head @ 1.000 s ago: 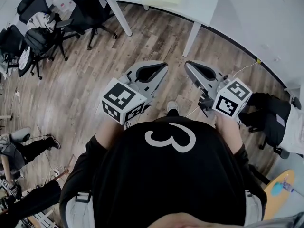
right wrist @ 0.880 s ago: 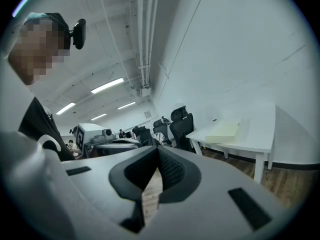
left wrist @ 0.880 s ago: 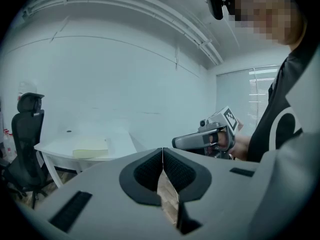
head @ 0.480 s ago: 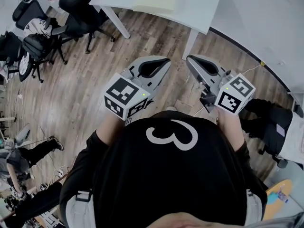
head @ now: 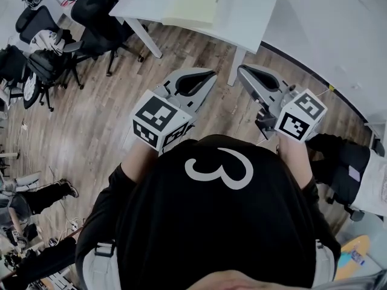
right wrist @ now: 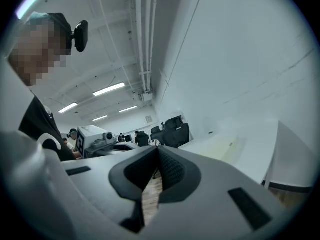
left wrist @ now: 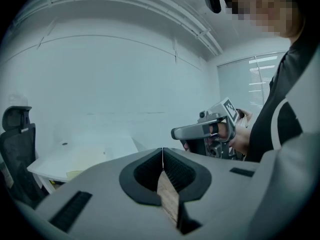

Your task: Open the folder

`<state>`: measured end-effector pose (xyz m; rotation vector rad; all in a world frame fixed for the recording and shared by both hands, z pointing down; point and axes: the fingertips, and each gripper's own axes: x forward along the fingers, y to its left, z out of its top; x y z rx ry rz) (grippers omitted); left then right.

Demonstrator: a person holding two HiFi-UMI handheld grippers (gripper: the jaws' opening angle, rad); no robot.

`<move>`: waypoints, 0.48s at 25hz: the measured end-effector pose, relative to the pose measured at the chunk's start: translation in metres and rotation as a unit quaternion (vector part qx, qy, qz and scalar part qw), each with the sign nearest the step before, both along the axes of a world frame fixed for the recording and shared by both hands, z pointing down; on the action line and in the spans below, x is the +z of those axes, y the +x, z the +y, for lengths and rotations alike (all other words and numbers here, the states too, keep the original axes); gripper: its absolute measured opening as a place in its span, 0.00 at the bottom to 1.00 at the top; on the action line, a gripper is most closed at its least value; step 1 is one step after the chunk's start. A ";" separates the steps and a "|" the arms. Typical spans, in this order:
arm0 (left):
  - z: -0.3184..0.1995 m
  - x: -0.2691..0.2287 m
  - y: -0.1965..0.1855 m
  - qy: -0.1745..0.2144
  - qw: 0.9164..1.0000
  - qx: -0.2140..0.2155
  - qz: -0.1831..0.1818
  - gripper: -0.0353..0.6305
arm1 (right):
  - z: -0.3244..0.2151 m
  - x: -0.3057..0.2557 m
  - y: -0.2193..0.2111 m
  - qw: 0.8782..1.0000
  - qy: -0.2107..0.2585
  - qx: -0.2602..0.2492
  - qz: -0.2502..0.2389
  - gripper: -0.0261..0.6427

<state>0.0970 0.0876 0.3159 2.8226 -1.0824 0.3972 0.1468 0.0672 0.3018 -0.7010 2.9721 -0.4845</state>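
A pale yellow folder lies flat and closed on a white table ahead of me. Both grippers are held side by side in the air over the wooden floor, short of the table's near edge. My left gripper is shut with nothing between its jaws, and my right gripper is shut and empty as well. In the left gripper view the shut jaws of the left gripper point toward the table, with the folder at the left. In the right gripper view the folder lies beyond the closed right gripper.
Black office chairs stand at the table's left end. The table's white legs come down just ahead of the grippers. A seated person's legs are at the right, another person at the lower left. A white wall runs behind the table.
Both grippers have moved forward toward the table, still shut. The table and folder now sit closer and lower in the head view.
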 end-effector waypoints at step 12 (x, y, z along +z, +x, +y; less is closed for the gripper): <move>-0.025 0.025 -0.011 -0.017 1.000 -0.016 -0.002 0.08 | -0.017 0.015 0.002 1.000 -0.010 0.012 0.002 0.07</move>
